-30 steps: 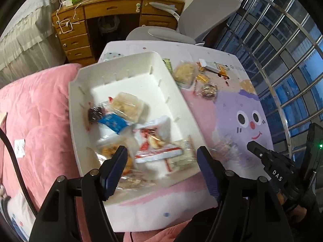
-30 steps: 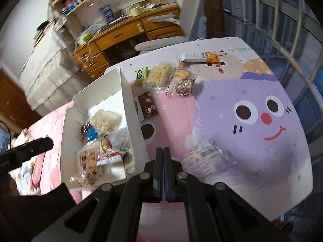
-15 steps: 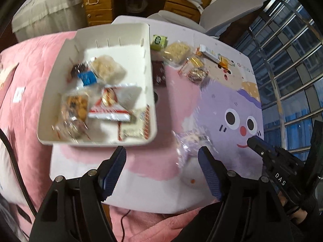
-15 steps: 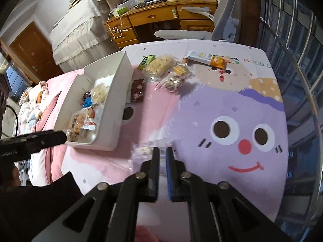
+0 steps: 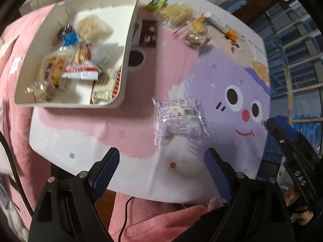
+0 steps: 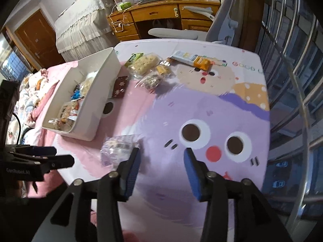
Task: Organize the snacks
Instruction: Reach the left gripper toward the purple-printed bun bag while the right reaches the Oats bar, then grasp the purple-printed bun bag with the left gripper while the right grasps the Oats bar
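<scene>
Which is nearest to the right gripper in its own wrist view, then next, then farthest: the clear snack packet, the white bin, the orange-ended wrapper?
1. Clear snack packet, just left of the opening, empty right gripper.
2. White bin, farther left.
3. Orange-ended wrapper, at the table's far side.

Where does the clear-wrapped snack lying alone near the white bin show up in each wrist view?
Left wrist: the clear-wrapped snack lies right of centre, beyond the fingertips, on the pink-purple border of the tablecloth.
Right wrist: it sits lower left of centre, just beyond the left fingertip.
Shared landmark: the white bin, whose near corner is up and to the left of the snack in both.
</scene>
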A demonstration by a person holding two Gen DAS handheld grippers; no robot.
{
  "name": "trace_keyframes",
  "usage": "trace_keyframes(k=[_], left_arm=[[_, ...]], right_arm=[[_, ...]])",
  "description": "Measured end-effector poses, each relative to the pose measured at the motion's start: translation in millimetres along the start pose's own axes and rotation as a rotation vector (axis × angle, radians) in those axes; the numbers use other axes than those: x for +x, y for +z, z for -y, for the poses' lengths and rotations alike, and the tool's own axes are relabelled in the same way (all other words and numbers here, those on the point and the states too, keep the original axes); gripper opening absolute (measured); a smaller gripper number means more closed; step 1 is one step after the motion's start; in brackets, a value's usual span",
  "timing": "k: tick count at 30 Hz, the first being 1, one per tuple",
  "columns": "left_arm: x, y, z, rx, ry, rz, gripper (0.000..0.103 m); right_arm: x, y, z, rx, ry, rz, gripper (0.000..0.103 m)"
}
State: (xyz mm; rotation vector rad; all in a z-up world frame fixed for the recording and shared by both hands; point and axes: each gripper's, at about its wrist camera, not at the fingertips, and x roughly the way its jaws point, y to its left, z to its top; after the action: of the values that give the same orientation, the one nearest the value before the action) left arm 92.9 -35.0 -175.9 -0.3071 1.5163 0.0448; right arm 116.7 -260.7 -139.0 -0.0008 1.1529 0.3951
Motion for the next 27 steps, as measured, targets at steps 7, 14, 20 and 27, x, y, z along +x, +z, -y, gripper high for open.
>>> trace_keyframes(k=[7,14,20,27], left_arm=[[43,9,2,-0.119,-0.031,-0.074,0.087],[74,23,5,-0.186,-0.014,-0.098,0.087],[95,32,0,-0.226,0.001,-0.153,0.087],[108,43,4,-0.223,0.006,-0.195,0.087]], right_arm=[[8,35,9,-0.116,-0.070,0.049,0.060],[47,90,18,-0.220,-0.110,0.068,0.061],[90,128,29,-0.279,-0.110,0.055,0.061],[151,162,43,-0.313,-0.116,0.008,0.061]])
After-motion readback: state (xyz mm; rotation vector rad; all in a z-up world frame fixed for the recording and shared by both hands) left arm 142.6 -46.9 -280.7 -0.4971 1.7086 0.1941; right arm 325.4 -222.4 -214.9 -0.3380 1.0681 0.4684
